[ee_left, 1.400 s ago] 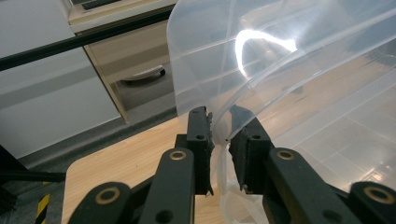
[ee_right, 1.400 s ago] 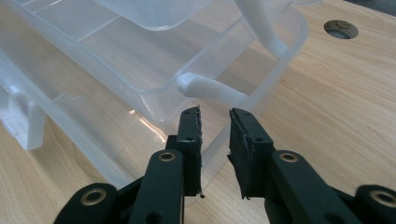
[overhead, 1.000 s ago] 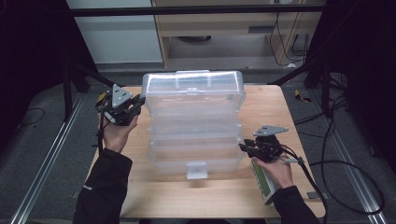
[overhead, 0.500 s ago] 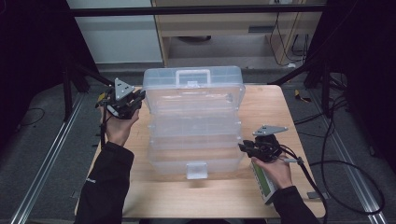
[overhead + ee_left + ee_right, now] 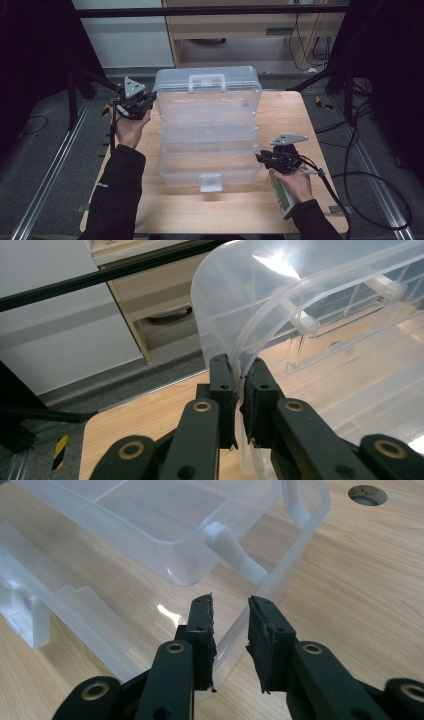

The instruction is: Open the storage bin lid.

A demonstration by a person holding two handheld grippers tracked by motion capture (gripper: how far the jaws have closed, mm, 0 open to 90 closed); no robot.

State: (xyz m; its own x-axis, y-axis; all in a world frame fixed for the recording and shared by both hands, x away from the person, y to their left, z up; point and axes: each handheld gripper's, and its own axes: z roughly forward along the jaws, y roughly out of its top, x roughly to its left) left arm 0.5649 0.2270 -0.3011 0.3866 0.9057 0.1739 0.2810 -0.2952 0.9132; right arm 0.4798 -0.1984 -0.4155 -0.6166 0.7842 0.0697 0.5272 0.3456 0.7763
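A clear plastic storage box [image 5: 207, 132] with tiered trays stands at the centre of the high view, on a wooden table [image 5: 310, 120]. Its lid [image 5: 207, 87], bearing a carry handle [image 5: 206, 80], occupies the upper centre of the frame and is tilted up and back; the latch tab [image 5: 210, 182] hangs free at the lower centre. The opening appears largely done: the latch is released and the lid raised, so what seems left is to swing the lid fully back and spread the trays.

The left gripper [image 5: 148, 101], at the upper left, has its jaws closed to a narrow gap on the lid's left edge; the left gripper view shows the thin clear rim [image 5: 240, 365] pinched between the pads. These jaws have just been closing, with the rim between them. The right gripper [image 5: 260, 159], at the lower right, sits against the base's right side. In the right gripper view the jaws stand partly apart astride the clear wall [image 5: 240, 635] of the base; whether the pads press it cannot be told.

Compared with the frame a second earlier, the lid has tipped further back, so that its handle now faces the camera, and the left hand [image 5: 131, 127] has moved with it toward the top of the frame. The right hand [image 5: 292, 177] lies where it did.
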